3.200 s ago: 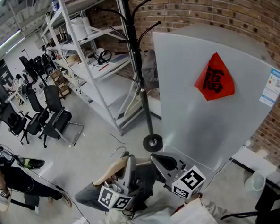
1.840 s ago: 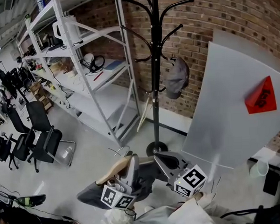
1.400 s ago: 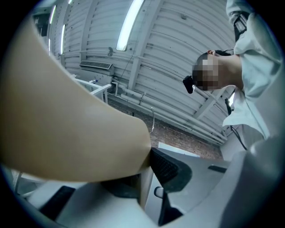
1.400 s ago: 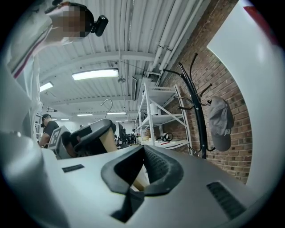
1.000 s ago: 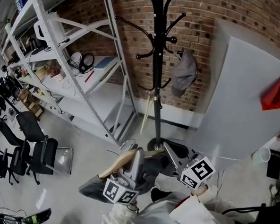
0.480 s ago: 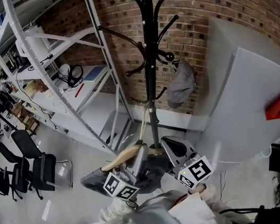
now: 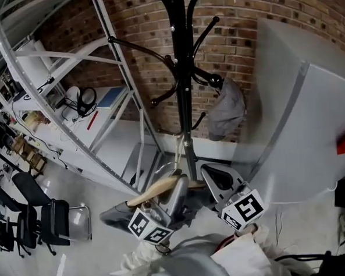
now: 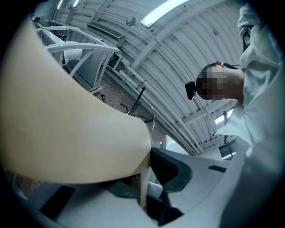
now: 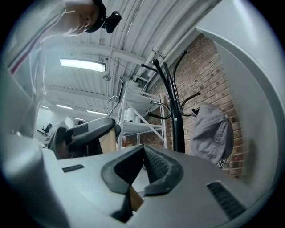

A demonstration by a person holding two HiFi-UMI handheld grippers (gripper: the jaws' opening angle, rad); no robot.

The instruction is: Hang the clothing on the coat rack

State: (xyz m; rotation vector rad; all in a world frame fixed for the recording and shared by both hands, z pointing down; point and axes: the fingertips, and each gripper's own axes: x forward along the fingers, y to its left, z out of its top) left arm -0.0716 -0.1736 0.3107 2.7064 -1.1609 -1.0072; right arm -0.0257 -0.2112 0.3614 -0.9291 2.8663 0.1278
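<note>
A wooden hanger (image 7: 154,191) carries grey clothing (image 7: 118,216) low in the head view, just before the foot of the black coat rack (image 7: 181,75). My left gripper (image 7: 177,189) is shut on the hanger's middle; in the left gripper view the pale wood (image 8: 67,129) fills the left and sits against the dark pad (image 8: 171,168). My right gripper (image 7: 217,179) is shut on the hanger's right end, with a sliver of wood (image 9: 135,199) between its jaws. A grey cap (image 7: 225,111) hangs on a lower hook. The rack (image 9: 175,116) and the cap (image 9: 214,133) also show ahead in the right gripper view.
White metal shelving (image 7: 72,111) with headphones and boxes stands left of the rack. A large pale grey panel (image 7: 311,126) leans to its right against the brick wall (image 7: 241,19). Office chairs (image 7: 43,221) stand on the floor at the far left.
The view has closed in on the coat rack, which now looms larger and nearer. Both grippers keep their hold on the hanger and have moved with it toward the pole.
</note>
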